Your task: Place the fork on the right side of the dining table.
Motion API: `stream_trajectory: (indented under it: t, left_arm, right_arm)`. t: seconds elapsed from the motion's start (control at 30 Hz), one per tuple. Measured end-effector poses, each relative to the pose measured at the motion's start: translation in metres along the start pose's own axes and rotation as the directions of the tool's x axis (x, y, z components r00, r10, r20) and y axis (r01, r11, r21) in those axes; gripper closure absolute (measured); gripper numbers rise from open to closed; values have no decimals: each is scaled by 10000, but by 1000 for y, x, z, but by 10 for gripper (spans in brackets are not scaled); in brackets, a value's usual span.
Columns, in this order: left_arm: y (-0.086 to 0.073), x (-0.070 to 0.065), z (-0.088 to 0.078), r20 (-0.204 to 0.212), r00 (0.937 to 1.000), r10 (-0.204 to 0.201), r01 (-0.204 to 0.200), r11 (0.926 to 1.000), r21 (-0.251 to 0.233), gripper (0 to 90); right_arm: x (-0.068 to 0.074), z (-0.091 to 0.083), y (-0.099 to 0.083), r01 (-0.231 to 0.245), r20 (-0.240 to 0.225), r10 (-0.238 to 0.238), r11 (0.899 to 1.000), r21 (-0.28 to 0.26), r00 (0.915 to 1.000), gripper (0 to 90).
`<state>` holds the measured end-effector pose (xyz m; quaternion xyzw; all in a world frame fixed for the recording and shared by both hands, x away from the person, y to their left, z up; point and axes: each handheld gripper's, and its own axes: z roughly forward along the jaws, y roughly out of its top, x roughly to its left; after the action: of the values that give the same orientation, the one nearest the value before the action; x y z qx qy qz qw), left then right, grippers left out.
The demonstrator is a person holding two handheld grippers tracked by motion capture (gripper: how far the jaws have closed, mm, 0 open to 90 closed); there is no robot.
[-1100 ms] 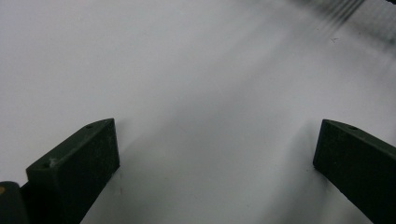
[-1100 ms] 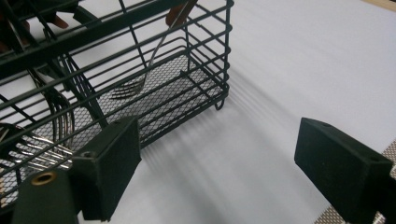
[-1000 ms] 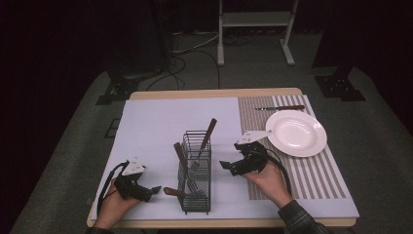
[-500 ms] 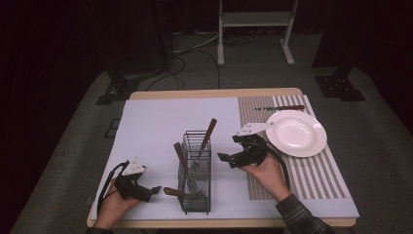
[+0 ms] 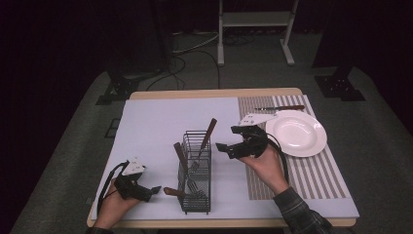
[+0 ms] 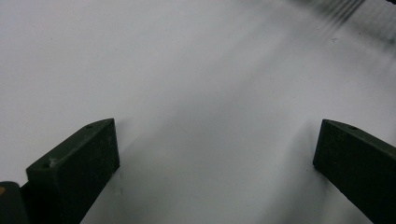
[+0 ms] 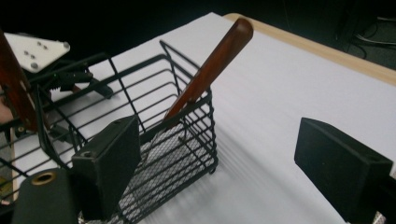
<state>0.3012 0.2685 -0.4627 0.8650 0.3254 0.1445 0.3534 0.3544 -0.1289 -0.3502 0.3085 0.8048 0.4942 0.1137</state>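
A black wire cutlery basket (image 5: 196, 171) stands at the front middle of the pale mat. Out of it lean two wooden-handled utensils, one (image 5: 209, 131) up and to the right, one (image 5: 178, 152) to the left. A third wooden handle (image 5: 172, 191) pokes out low on its left side. My right gripper (image 5: 226, 138) hangs open just right of the basket, jaws toward it. In the right gripper view my right gripper (image 7: 224, 158) has the basket (image 7: 154, 135) and the leaning handle (image 7: 215, 65) ahead at the left. My left gripper (image 5: 152, 191) rests open on the mat left of the basket; in its own view my left gripper (image 6: 215, 154) has bare mat between its jaws.
A white plate (image 5: 295, 132) sits on a striped placemat (image 5: 316, 178) at the right, behind my right hand. A wooden-handled knife (image 5: 280, 107) lies beyond the plate. Bare mat (image 5: 160, 122) stretches behind and left of the basket.
My right gripper has risen and moved a little forward and left, toward the basket's upper right. The left gripper and the basket have stayed put.
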Motion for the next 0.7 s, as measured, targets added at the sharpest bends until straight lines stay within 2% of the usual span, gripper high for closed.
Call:
stream_trajectory:
  t: [0.27, 0.63, 0.7]
  left_arm:
    - [0, 0, 0, -2, 10000, -12, 12, 10000, -10, 0]
    - [0, 0, 0, -18, 10000, -3, 3, 10000, -33, 0]
    - [0, 0, 0, -18, 10000, -2, 2, 10000, -32, 0]
  right_arm:
    - [-6, 4, 10, -201, -181, 194, 9990, -408, 9996, 136]
    - [-9, 19, 20, -408, -194, 398, 9977, -547, 9990, 142]
    - [-10, 22, 22, -445, -267, 431, 9975, -547, 9987, 165]
